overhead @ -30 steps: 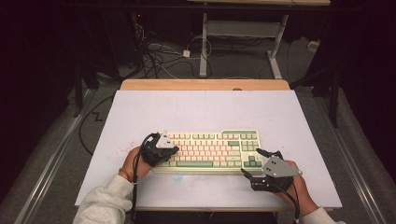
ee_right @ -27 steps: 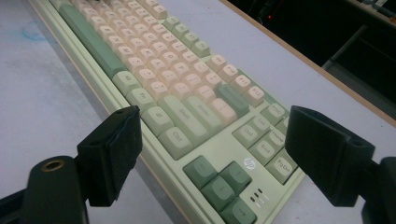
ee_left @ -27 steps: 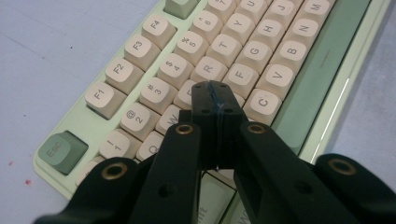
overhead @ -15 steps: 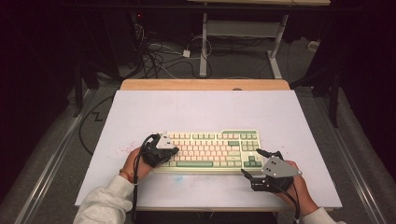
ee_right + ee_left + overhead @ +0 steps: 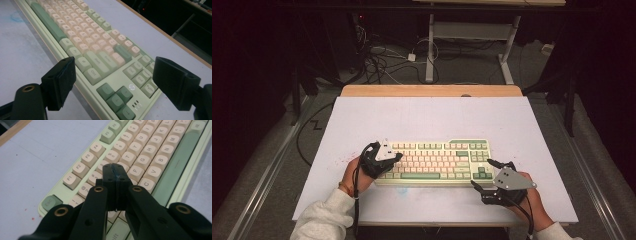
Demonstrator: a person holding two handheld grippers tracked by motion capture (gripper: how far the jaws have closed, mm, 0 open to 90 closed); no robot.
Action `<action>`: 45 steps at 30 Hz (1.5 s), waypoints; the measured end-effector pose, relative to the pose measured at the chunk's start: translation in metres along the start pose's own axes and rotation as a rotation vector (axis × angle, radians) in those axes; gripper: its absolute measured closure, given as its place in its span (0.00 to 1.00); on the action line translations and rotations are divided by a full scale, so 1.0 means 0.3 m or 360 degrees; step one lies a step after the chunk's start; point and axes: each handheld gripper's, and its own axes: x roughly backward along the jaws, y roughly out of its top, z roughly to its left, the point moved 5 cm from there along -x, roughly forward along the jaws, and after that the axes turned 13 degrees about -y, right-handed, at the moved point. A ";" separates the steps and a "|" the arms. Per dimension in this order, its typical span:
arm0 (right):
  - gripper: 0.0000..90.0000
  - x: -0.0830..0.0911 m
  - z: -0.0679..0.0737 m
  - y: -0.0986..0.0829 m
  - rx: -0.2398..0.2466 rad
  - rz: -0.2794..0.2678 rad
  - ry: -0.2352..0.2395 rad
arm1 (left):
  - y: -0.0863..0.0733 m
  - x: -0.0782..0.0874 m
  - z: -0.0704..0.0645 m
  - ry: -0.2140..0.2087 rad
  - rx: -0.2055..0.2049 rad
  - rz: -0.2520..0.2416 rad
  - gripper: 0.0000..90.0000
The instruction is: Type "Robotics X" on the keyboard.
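White board covers your table (image 5: 427,120), with a strip of bare wood showing along its far edge, and dark cables lie on the floor (image 5: 382,62) beyond it. Your keyboard (image 5: 437,162) sits on the near half of the table, long side running left to right, its case pale green, most keys cream, and the space bar, arrow keys and a few others a deeper green. Your left gripper (image 5: 393,160) is over the keyboard's left end, held in your left hand (image 5: 354,172); in the left gripper view its jaws are pressed flat together with nothing between them, their tips (image 5: 115,170) above the number and letter rows near the 4 and R keys. Your right gripper (image 5: 479,175) is just off the keyboard's near right corner, held in your right hand (image 5: 532,202); its jaws are spread wide, and in the right gripper view the arrow keys (image 5: 116,98) and a small round logo (image 5: 131,86) lie between them. Small red specks (image 5: 32,218) dot the board to the left of the Esc key (image 5: 50,202).
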 end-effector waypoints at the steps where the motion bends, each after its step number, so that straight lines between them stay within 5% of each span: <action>1: 0.22 0.000 -0.001 0.000 0.0001 0.0001 -0.0002 | 0.000 0.001 0.000 0.0000 -0.0001 -0.0003 0.97; 11: 0.22 0.002 -0.007 0.001 0.0002 -0.0009 -0.0014 | 0.010 0.020 -0.002 0.0044 -0.0032 -0.0077 0.92; 22: 0.22 0.002 -0.009 0.001 -0.0002 -0.0009 -0.0023 | 0.012 0.021 -0.001 0.0068 -0.0034 -0.0091 0.69; 27: 0.22 0.002 -0.008 0.000 0.0000 -0.0005 -0.0020 | 0.011 0.013 -0.002 0.0022 -0.0031 -0.0090 0.53; 31: 0.22 0.002 -0.008 0.000 0.0003 -0.0004 -0.0021 | 0.014 0.013 -0.002 0.0051 -0.0015 -0.0118 0.37; 38: 0.22 0.002 -0.008 0.000 0.0000 -0.0004 -0.0019 | 0.015 0.022 0.001 0.0068 0.0013 -0.0161 0.32; 41: 0.22 0.002 -0.008 0.000 0.0001 -0.0005 -0.0019 | 0.016 0.023 0.000 0.0109 0.0023 -0.0162 0.19; 45: 0.22 0.002 -0.009 0.000 0.0004 -0.0006 -0.0018 | 0.018 0.026 -0.007 0.0126 0.0006 -0.0169 0.16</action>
